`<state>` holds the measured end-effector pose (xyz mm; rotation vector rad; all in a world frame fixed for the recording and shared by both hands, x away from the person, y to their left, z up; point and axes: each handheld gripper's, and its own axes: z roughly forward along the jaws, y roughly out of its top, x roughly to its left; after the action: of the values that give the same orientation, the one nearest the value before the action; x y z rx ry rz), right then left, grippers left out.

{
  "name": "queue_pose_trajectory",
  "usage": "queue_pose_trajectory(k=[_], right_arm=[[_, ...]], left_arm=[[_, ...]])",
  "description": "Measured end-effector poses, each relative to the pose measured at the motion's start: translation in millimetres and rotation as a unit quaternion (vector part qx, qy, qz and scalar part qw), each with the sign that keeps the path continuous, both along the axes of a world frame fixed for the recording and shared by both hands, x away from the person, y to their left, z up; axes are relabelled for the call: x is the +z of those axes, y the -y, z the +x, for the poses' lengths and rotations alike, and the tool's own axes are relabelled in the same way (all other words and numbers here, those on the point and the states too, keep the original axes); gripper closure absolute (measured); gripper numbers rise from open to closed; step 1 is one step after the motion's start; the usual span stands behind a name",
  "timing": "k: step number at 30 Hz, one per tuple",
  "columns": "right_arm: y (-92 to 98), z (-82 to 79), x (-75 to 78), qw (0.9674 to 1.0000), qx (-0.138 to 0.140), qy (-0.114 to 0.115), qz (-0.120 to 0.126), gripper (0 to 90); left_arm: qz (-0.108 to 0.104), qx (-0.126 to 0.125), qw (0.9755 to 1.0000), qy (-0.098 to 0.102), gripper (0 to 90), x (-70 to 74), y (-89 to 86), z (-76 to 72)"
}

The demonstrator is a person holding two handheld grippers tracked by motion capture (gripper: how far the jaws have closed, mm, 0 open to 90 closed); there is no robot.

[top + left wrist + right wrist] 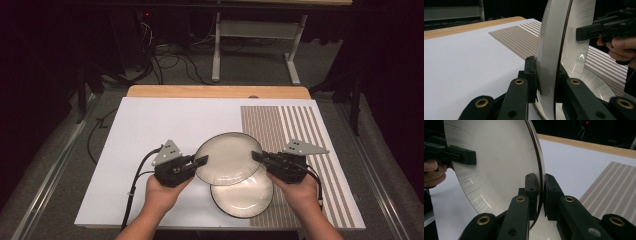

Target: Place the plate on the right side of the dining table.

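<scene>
Left tool (200, 161) and right tool (258, 156) each clamp opposite rims of the upper plate (227, 157), held above the lower plate (242, 197) on the counter (150, 125). White surface leftward lies open; striped mat (300, 130) on the right.

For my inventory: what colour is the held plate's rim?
The plate is white with a thin dark rim, clearest in the right gripper view.

Bright table, dark surroundings, mild glare
</scene>
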<state>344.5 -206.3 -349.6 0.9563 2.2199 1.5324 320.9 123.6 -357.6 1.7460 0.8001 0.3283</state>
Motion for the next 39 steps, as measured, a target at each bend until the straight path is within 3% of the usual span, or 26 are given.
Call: queue_pose_trajectory(k=[12,23,28,36,39], right_arm=[[56.2,1.8,15.0,0.9984,-0.053,0.019,0.004,85.9],[104.8,1.7,17.6,0.9944,-0.103,0.023,-0.003,85.9],[118.9,2.1,16.3,0.9926,-0.119,0.024,-0.004,85.9],[143.2,5.9,9.3,0.9894,-0.145,0.009,0.001,85.9],[151.7,9.3,4.0,0.9878,-0.156,0.000,-0.001,86.2]], left_arm=[[0.007,-0.032,0.9995,0.000,79.3,10.7,57.2,31.6],[0.018,-0.062,0.9979,-0.004,78.8,11.4,111.0,59.8],[0.019,-0.067,0.9975,-0.008,78.5,10.4,127.3,67.8],[0.027,-0.076,0.9965,-0.021,77.9,6.3,155.1,84.9],[0.027,-0.077,0.9960,-0.038,77.2,-0.5,165.5,94.2]])
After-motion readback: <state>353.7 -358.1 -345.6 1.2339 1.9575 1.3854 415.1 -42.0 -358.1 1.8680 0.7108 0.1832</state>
